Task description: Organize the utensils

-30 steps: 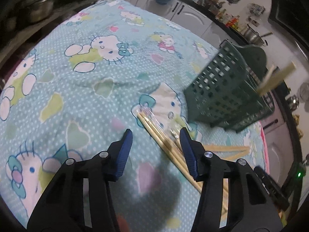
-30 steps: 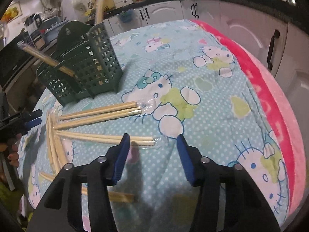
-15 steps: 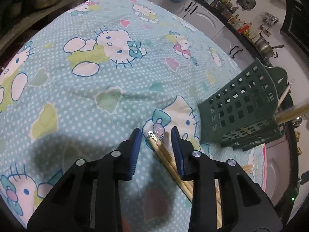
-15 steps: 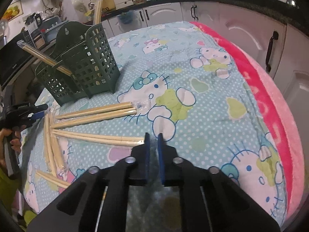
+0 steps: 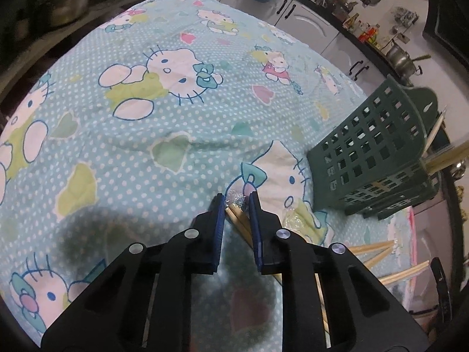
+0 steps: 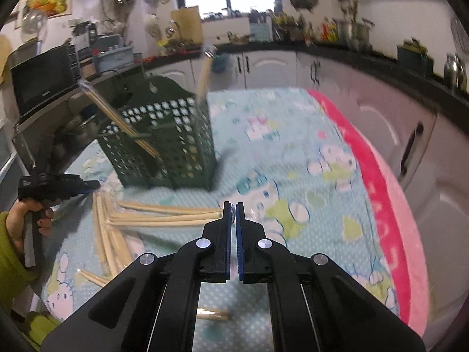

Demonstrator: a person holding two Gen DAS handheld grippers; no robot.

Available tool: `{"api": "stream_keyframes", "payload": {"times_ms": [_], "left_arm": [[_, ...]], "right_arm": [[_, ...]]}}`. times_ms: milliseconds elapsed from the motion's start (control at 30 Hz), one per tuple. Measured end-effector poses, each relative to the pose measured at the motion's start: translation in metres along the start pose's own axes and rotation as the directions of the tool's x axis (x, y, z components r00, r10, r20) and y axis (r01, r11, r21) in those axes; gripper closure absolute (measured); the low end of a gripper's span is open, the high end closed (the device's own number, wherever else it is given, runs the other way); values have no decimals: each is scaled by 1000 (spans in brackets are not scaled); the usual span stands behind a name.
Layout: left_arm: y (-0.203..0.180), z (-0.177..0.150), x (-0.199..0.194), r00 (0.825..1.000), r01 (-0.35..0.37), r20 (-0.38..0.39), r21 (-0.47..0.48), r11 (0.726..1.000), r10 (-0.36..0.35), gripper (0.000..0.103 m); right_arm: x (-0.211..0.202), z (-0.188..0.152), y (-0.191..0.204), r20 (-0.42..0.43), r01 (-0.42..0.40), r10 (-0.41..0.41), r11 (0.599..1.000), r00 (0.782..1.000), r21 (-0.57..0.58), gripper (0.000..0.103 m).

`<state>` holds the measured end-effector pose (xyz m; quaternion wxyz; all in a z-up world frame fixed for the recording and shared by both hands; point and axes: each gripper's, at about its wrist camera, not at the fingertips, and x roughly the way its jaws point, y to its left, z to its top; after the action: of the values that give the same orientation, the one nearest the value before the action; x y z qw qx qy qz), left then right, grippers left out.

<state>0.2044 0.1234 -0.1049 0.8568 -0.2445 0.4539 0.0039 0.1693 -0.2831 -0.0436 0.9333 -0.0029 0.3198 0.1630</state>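
A dark green slotted utensil basket (image 5: 378, 158) stands on the Hello Kitty cloth, with wrapped chopsticks (image 5: 442, 158) sticking out of it; it also shows in the right wrist view (image 6: 164, 143). My left gripper (image 5: 236, 202) is shut on the wrapped end of a chopstick pair (image 5: 240, 223) lying on the cloth. My right gripper (image 6: 232, 209) is shut on the clear wrapper end of a chopstick pair (image 6: 164, 221), lifted above the cloth. Several more wrapped pairs (image 6: 108, 234) lie scattered left of it.
The cloth-covered table (image 5: 146, 117) has a pink edge (image 6: 381, 205) at the right. Kitchen cabinets (image 6: 366, 94) and a cluttered counter ring the table. A microwave (image 6: 41, 79) stands at the left. More chopsticks (image 5: 378, 252) lie near the table's right edge.
Both grippers closed from open: the left onto the chopstick pair's end, the right onto a wrapper end. The right gripper then rose and tilted up, so the view blurs.
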Motion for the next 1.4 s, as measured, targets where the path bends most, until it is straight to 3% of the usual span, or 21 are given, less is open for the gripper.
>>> {"api": "stream_keyframes", "payload": {"times_ms": [267,633,1000,1400], "left_arm": [[4,-6,-36,995,61,77,-1,998,-61,93],[-3,-12,-97,973,122,194,26,992,-125,97],[-73,-12,-137,935,231,223,208,951,-276,100],[-127,-5,-156,901,293,219,323,900,-373,101]], "right_arm": [[-18,22,22,61,-57,59,997,996,-48,100],[-34,43,57,104,-134,147,984,984,-118,100],[-56,64,84,156,-193,223,964,962,-184,100],[-79,84,92,217,-209,249,959,944,-193,100]]}}
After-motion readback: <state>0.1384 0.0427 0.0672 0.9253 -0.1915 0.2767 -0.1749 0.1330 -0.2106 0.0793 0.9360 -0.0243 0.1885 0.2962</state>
